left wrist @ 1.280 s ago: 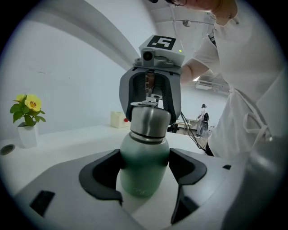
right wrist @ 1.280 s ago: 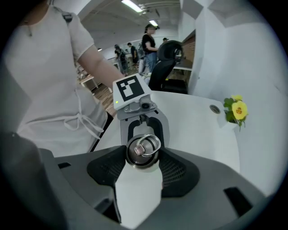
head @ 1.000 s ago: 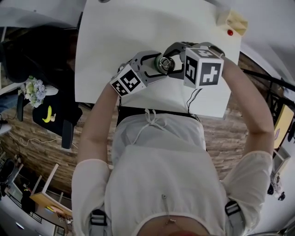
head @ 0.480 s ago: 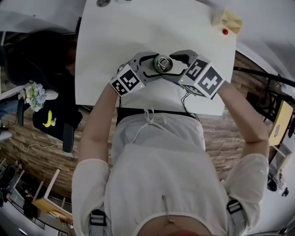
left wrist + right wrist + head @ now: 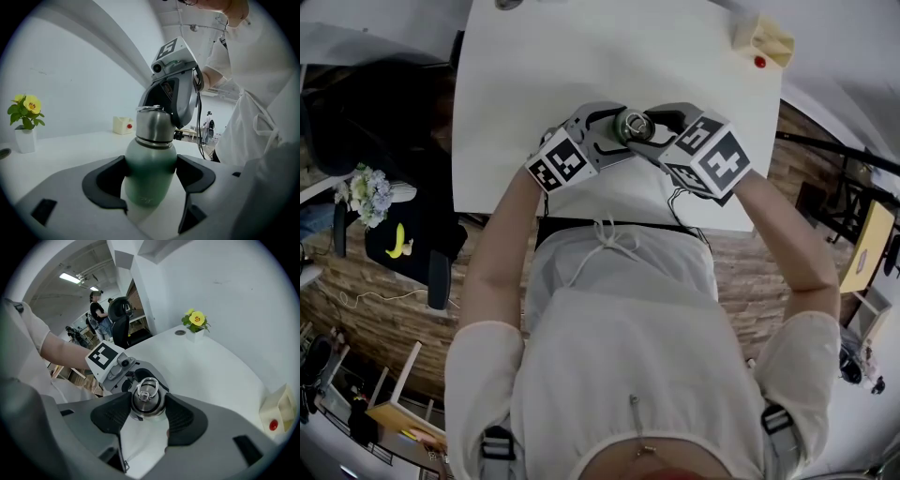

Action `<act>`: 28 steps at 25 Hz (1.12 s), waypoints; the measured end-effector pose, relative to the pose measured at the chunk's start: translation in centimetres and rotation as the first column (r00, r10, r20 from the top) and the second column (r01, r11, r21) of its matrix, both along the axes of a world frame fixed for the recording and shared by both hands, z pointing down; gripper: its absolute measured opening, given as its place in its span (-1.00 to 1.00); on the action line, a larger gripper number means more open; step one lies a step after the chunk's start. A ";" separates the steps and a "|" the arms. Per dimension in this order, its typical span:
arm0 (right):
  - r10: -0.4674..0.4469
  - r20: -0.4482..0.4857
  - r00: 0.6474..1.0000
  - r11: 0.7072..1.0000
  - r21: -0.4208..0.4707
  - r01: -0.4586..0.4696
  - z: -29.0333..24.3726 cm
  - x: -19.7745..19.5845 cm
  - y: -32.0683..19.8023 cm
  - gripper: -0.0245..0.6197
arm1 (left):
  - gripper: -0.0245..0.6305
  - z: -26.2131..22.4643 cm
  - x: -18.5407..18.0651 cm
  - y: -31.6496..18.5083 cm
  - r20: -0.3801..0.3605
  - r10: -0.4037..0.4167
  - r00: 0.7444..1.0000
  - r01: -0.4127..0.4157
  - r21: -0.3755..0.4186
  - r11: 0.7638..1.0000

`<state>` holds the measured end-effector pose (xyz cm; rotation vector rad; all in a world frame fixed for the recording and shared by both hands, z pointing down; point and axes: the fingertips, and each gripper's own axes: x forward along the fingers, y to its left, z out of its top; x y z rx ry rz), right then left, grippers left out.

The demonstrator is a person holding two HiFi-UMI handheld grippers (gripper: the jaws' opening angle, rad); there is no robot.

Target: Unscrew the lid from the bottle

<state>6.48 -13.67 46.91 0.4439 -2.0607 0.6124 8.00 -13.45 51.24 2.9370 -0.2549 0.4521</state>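
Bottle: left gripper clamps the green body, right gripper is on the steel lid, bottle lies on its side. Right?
One error: the bottle stands upright, not on its side; the left gripper view shows it. The left gripper does clamp the green body, and the right gripper is on the steel lid, its jaws having just closed onto it.

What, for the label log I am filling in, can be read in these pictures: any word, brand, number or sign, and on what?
No text here can be read as words or numbers.
Bottle: a faint mark low on its green body, too blurred to read.
Left marker cube and right marker cube: black-and-white square patterns, no letters.
Beige box: a red dot, no print visible.
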 end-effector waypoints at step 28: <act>-0.261 0.039 0.964 0.965 -0.017 0.262 -0.9 0.1 0.8 0.09 | 0.17 0.2 0.0 0.1 0.005 0.002 1.000 -0.001 -0.021 1.000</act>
